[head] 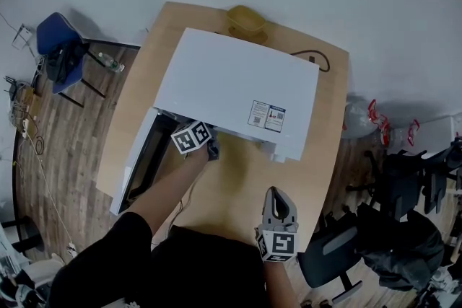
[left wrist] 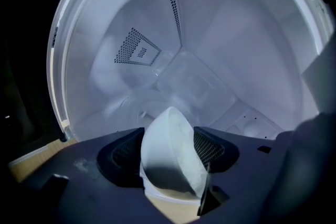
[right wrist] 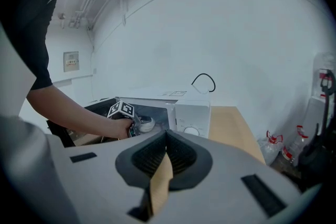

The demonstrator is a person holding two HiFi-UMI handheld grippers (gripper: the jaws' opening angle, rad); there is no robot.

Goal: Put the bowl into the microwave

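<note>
A white microwave (head: 231, 83) stands on the wooden table (head: 238, 191) with its door (head: 141, 162) swung open to the left. My left gripper (left wrist: 169, 136) reaches into the white cavity (left wrist: 210, 50) and is shut on a white bowl (left wrist: 170, 157), which is tilted on edge between the pads. From the right gripper view the bowl (right wrist: 145, 124) shows just inside the opening, in front of the hand. My right gripper (head: 274, 192) rests low near the table's front edge, shut and holding nothing.
A yellow container (head: 245, 19) and a black cable (head: 312, 58) lie behind the microwave. A blue chair (head: 58, 47) stands at the left, a black office chair (head: 375, 242) at the right. Plastic bottles (head: 375, 119) sit on the floor beside the table.
</note>
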